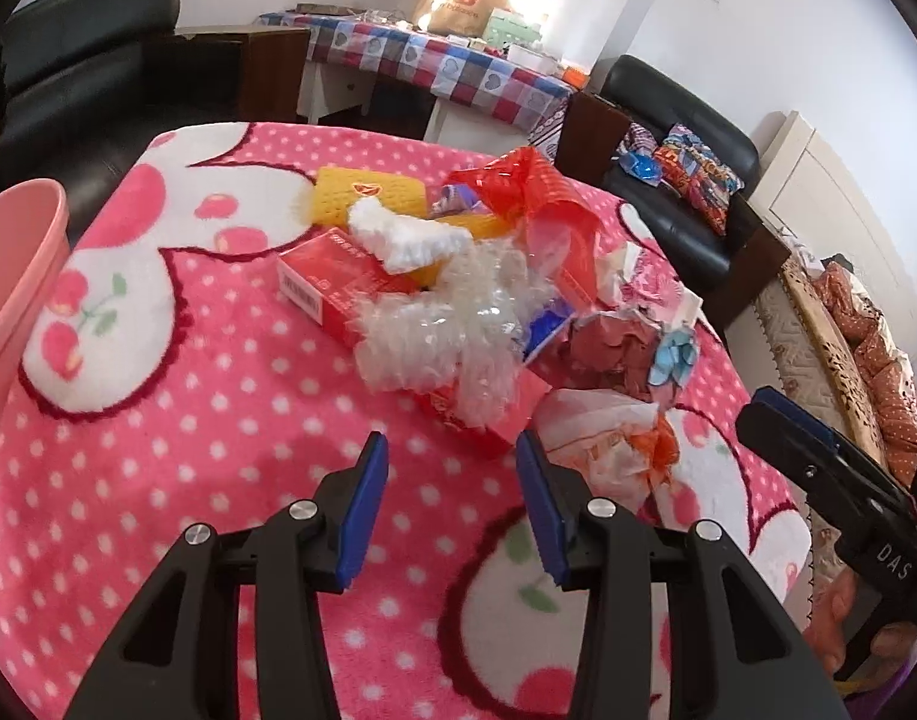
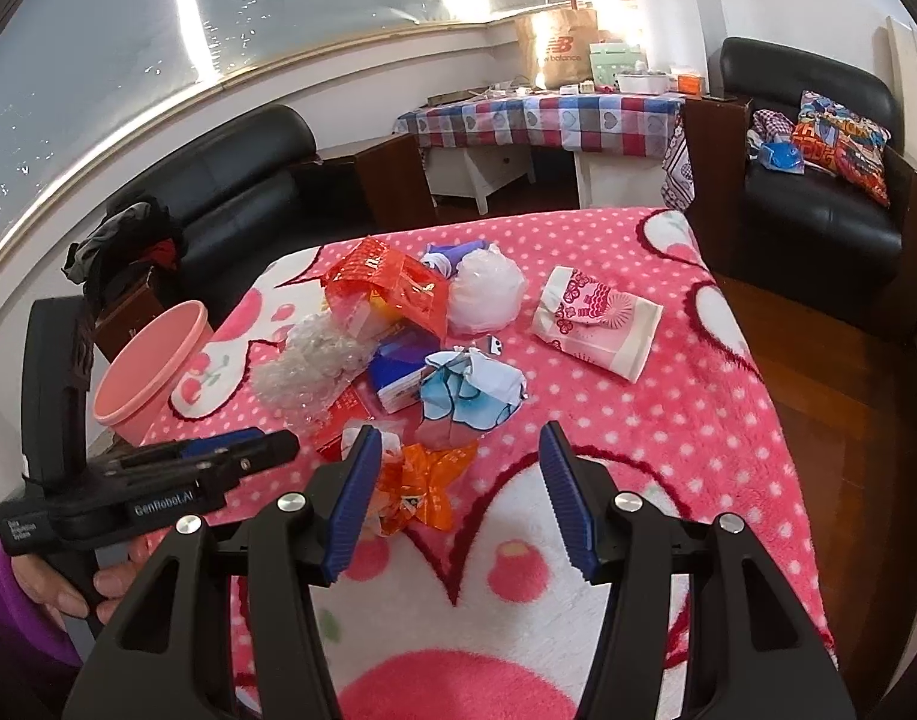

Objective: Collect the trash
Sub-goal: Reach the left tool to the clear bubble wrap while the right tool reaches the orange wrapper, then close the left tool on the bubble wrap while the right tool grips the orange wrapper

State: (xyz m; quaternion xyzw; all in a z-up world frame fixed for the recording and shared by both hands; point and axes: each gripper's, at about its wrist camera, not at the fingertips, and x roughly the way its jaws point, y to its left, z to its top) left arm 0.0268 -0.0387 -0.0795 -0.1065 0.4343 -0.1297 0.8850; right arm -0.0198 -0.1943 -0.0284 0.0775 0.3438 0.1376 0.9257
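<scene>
A heap of trash lies on the pink dotted blanket [image 1: 218, 420]: a red carton [image 1: 332, 288], clear bubble wrap [image 1: 434, 330], a red plastic bag [image 1: 530, 192], a crumpled orange-and-white wrapper [image 1: 614, 438] and a blue-white paper ball [image 2: 470, 390]. A pink bin [image 2: 152, 372] stands at the blanket's left edge, also in the left wrist view [image 1: 14, 300]. My left gripper [image 1: 452, 474] is open and empty just short of the red carton's near end. My right gripper [image 2: 458, 468] is open and empty above the orange wrapper [image 2: 422, 486].
A pink-patterned paper bag [image 2: 596, 318] lies apart on the right of the blanket. A white foam ball [image 2: 488, 294] sits behind the heap. Black armchairs [image 2: 818, 192] and a checked table [image 2: 548, 114] stand beyond. Wooden floor [image 2: 842, 396] lies to the right.
</scene>
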